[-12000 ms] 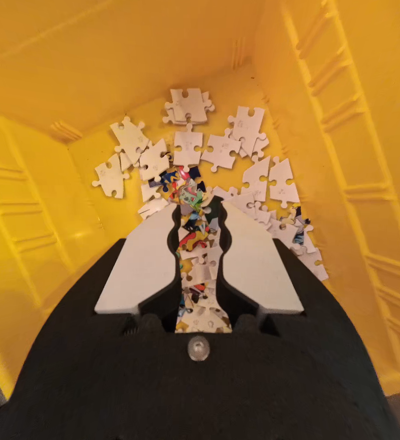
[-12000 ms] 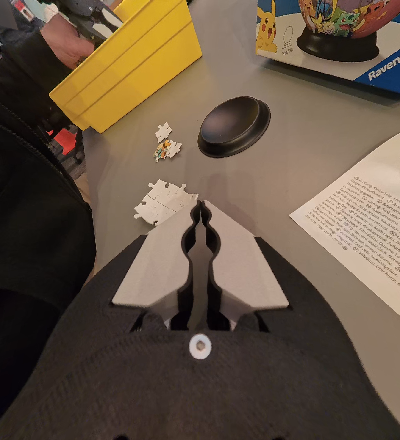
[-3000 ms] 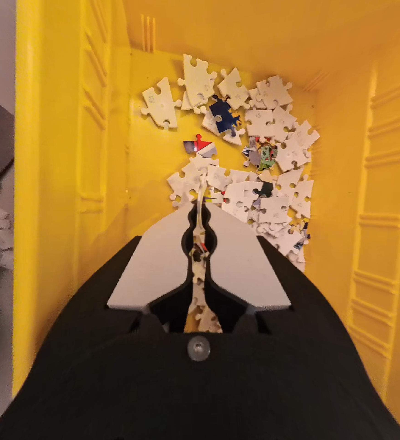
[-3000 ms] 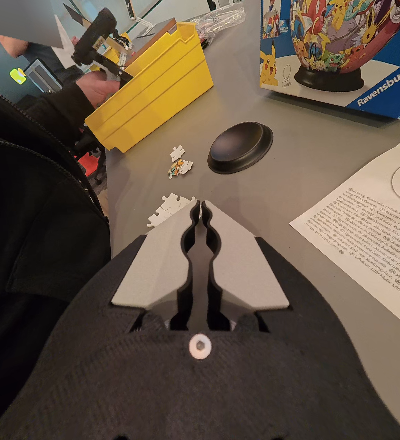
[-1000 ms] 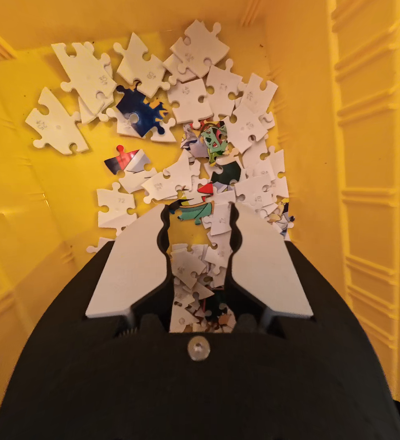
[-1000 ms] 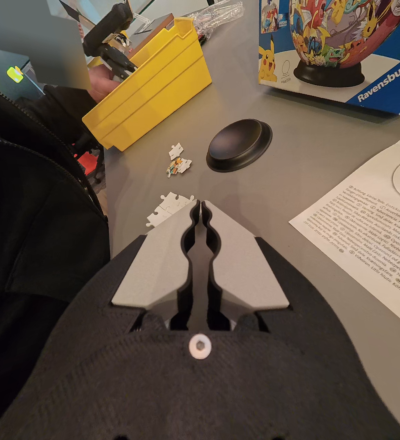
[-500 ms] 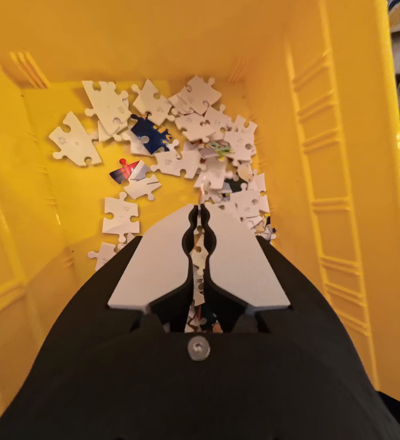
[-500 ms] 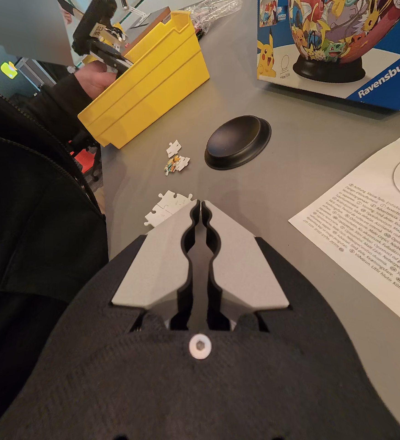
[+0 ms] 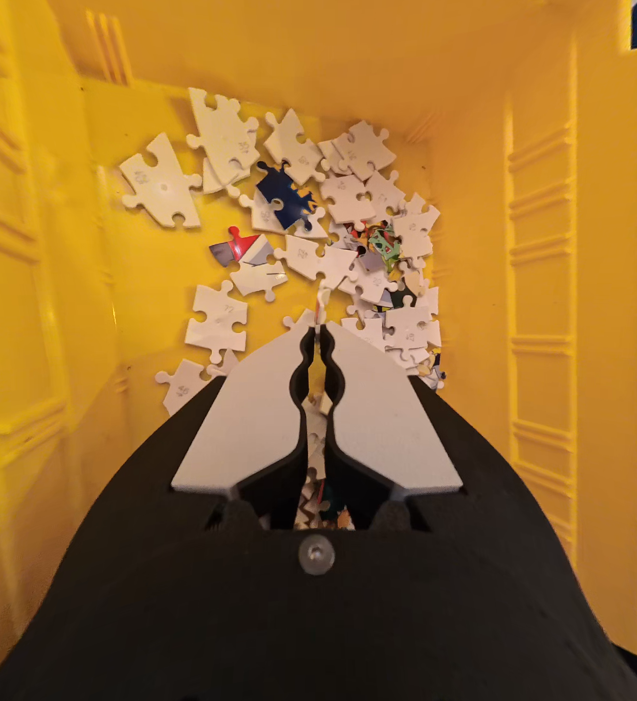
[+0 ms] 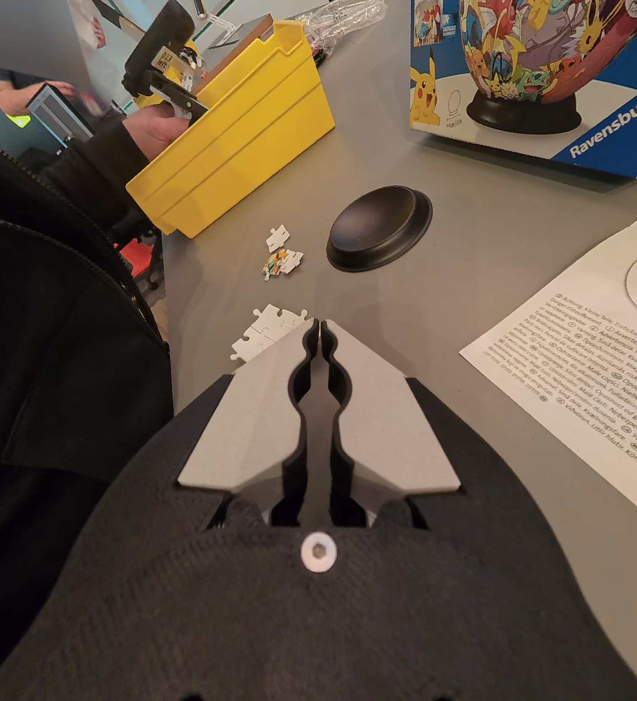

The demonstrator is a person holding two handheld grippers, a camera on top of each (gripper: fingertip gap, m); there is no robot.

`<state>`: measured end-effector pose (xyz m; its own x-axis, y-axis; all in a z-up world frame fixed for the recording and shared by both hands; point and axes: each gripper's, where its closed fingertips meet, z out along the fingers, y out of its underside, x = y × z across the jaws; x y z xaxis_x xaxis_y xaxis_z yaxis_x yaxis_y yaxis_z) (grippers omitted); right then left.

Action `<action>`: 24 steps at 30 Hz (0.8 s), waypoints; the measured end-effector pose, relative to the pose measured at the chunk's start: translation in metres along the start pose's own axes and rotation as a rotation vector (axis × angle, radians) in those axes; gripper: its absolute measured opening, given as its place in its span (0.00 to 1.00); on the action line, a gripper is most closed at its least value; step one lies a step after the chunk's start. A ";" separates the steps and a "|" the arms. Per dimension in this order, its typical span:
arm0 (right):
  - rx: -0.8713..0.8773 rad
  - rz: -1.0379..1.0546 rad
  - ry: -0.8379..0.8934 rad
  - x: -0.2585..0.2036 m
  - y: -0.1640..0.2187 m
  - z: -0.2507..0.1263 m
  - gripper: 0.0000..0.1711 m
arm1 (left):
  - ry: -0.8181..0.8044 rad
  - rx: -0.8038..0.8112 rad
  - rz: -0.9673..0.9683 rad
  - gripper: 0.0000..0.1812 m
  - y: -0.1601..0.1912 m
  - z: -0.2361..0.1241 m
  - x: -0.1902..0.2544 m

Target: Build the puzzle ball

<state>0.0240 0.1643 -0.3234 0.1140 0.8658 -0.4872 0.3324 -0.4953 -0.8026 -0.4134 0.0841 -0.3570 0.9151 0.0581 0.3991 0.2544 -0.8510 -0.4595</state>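
The left gripper (image 9: 317, 329) reaches down inside a yellow bin (image 9: 347, 57). Its two pale fingers are pressed together at the tips, pinching a thin puzzle piece (image 9: 321, 303) seen edge-on, which sticks up just past the fingertips. Its colours are hard to make out from this angle, though a trace of red seems to run along one side.

On the floor of the bin lies a loose heap of puzzle pieces (image 9: 351, 197), most of them white side up. A few show print: a dark blue piece (image 9: 284, 195) near the back, a red and grey piece (image 9: 239, 246) to its left, and a small cluster of mixed colours toward the right wall.

The right gripper (image 10: 317, 322) hovers low over a grey table (image 10: 461, 246), its fingertips closed against each other and holding nothing. Just left of its tips lie joined white pieces (image 10: 267, 330), face down. Farther on sit two small pieces (image 10: 283, 252), one white, one with its printed side partly showing, beside a black round stand (image 10: 379, 227). The bin stands at the table's left edge, where a hand (image 10: 153, 127) holds the other gripper over it. A printed puzzle box (image 10: 537, 87) stands at the far right, and an instruction sheet (image 10: 582, 341) lies at the right.
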 end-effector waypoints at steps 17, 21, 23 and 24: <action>0.001 0.000 0.000 0.000 0.000 0.000 0.00 | -0.226 -0.077 0.154 0.13 0.013 -0.028 -0.017; -0.002 0.000 -0.001 0.000 0.000 0.000 0.00 | -0.283 -0.146 0.166 0.17 0.027 -0.044 -0.026; -0.002 0.000 -0.001 0.000 0.000 0.000 0.00 | -0.309 -0.220 0.182 0.20 0.040 -0.043 -0.027; -0.002 -0.001 0.001 0.000 0.000 0.000 0.00 | -0.331 -0.248 0.207 0.22 0.045 -0.042 -0.028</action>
<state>0.0242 0.1641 -0.3237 0.1142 0.8664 -0.4862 0.3339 -0.4944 -0.8026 -0.4406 0.0220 -0.3559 0.9997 0.0027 0.0259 0.0099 -0.9590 -0.2833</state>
